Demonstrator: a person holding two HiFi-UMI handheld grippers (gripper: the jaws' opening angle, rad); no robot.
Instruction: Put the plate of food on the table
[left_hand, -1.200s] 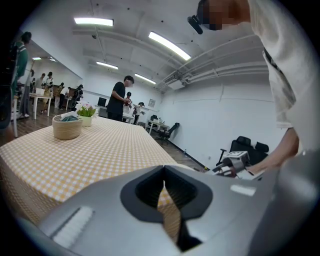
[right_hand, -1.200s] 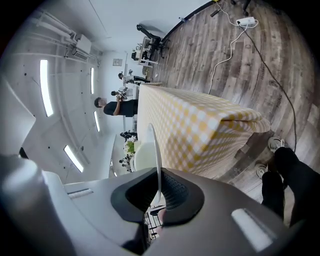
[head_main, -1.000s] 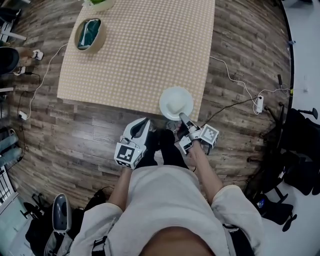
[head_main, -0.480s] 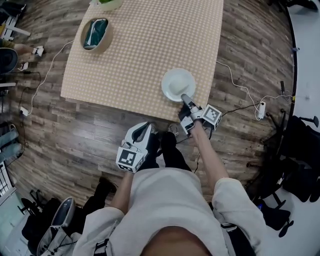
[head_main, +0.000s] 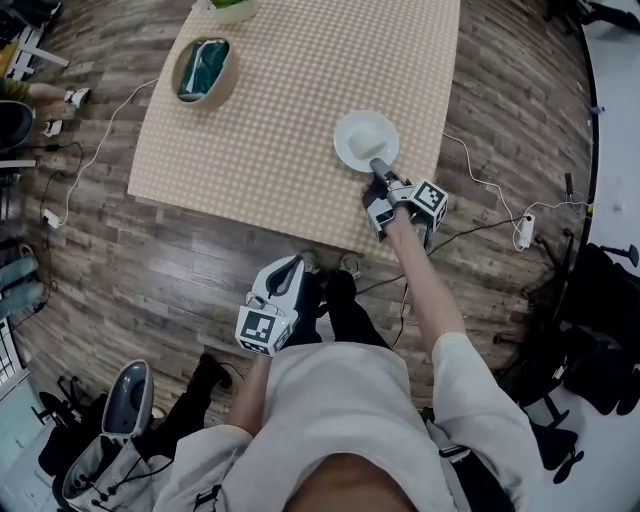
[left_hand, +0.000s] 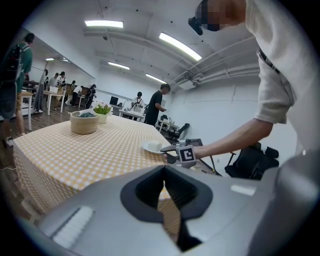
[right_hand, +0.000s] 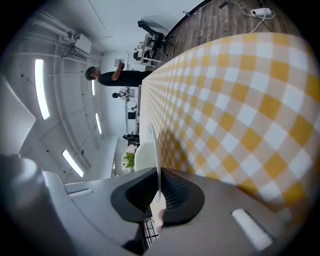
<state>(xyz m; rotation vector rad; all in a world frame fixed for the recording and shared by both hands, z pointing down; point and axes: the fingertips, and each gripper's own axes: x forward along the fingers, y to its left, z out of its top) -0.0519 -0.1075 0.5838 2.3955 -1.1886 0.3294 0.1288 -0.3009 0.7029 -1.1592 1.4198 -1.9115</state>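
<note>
Plate (head_main: 362, 135) level, rim in right gripper (head_main: 378, 167)

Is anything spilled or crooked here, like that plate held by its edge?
Nothing stands out. The right gripper pinches the plate by its rim, yet it looks level over the table, with no spill visible.

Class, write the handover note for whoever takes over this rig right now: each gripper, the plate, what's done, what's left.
Left gripper: shut, empty, low by the person's legs, off the table.
Right gripper: shut on the plate's near rim.
Plate, with pale food on it: over the near right part of the checked table. Whether it touches the cloth is unclear.
Done: plate is at the table.
Left: set it flat, open the jaws, draw back.
</note>
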